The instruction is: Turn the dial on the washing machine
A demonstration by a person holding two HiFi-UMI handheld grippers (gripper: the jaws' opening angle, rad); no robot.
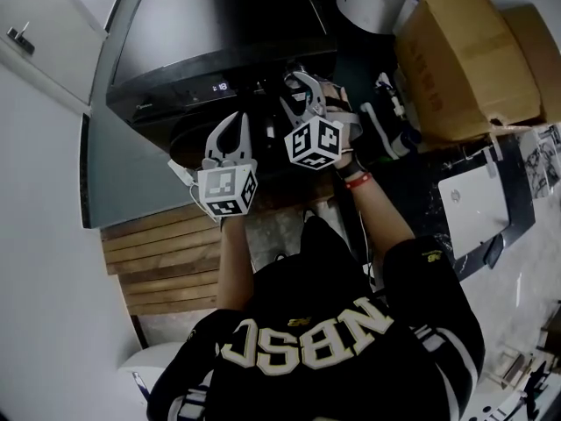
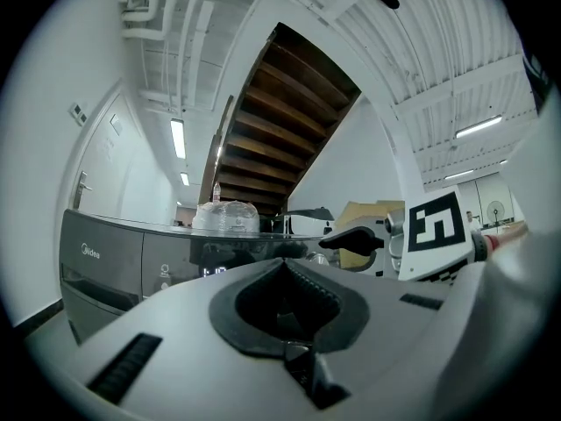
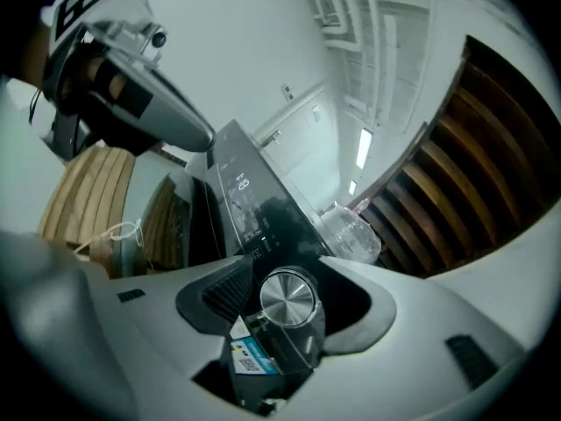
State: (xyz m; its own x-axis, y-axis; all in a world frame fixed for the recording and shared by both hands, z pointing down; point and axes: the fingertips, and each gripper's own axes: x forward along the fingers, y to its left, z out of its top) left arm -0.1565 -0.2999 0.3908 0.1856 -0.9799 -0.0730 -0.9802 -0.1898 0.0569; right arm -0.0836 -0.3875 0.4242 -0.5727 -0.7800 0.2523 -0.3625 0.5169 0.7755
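Observation:
The dark washing machine [image 1: 210,33] fills the upper head view, its lit display [image 1: 221,86] on the front panel. My right gripper [image 1: 300,82] is up against that panel, to the right of the display. In the right gripper view the round silver dial [image 3: 287,301] sits between the jaws of my right gripper [image 3: 289,274], which stand open with a gap beside the dial. The ribbed left pad [image 3: 226,289] is clear of it. My left gripper [image 1: 235,119] hangs lower and to the left, off the panel. Its tips [image 2: 280,261] meet, with nothing held.
Cardboard boxes [image 1: 465,60] and a white laptop [image 1: 473,204] lie to the right of the machine. A wooden slatted board [image 1: 166,253] is at the lower left. A clear plastic bundle [image 2: 226,216] rests on the machine's top. A white door [image 1: 44,42] is at far left.

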